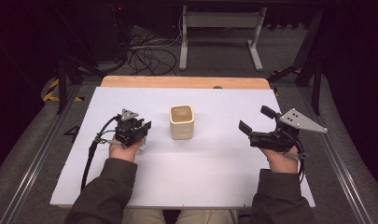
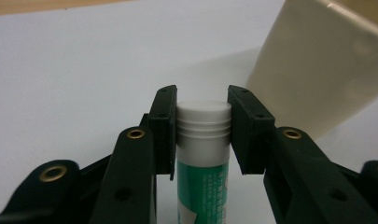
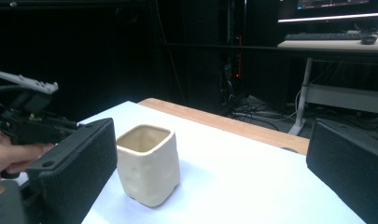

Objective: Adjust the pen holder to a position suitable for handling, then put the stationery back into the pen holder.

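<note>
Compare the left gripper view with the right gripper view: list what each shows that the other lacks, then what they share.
Left gripper view alone: a glue stick, white cap and green label, clamped between the left gripper pads. Right gripper view alone: the right gripper with jaws wide apart and nothing between them, a desk with a keyboard behind, and the table's wooden edge. Both: the cream cup on the white tabletop.

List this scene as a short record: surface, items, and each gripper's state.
surface: white table top
held item: glue stick, white cap up, green label
left gripper: shut on the glue stick's cap
right gripper: open, nothing between its jaws
other item: cream cup, upright, between the two grippers, apart from both
</note>
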{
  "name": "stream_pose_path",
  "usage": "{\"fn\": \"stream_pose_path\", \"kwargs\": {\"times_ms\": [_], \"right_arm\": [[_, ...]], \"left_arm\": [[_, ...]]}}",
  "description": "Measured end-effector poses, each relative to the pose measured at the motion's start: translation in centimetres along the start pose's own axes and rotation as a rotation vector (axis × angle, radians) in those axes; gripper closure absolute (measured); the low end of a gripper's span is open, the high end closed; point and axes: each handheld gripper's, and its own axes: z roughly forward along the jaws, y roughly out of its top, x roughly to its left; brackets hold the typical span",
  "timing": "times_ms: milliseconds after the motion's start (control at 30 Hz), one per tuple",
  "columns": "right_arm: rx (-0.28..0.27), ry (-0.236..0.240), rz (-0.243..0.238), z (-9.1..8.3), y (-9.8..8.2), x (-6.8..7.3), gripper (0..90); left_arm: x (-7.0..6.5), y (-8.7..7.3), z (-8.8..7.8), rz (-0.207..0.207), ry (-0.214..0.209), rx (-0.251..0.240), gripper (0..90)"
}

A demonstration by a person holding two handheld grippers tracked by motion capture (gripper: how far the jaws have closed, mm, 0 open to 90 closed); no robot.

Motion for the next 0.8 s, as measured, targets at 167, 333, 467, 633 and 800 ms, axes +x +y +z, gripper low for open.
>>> {"fn": "stream_pose_path", "kwargs": {"times_ms": [167,333,467,633,800], "right_arm": [[0.015,0.008,-0.009,0.3,-0.2,0.2,2.6],[0.013,0.016,-0.007,0.4,-0.3,0.3,2.8],[0.012,0.018,-0.006,0.5,-0.3,0.4,3.2],[0.005,0.034,-0.010,0.7,-0.3,0.7,3.4],[0.007,0.057,-0.019,1.2,-0.3,1.1,3.6]], "left_arm": [[-0.8,0.6,-1.1,0.021,-0.034,-0.058,65.4],[-1.4,1.1,-2.2,0.022,-0.075,-0.130,65.4],[-2.0,1.5,-3.1,0.022,-0.092,-0.173,65.4],[-2.6,2.0,-3.8,0.038,-0.111,-0.222,65.4],[-3.6,2.6,-4.6,0.054,-0.156,-0.276,65.4]]}}
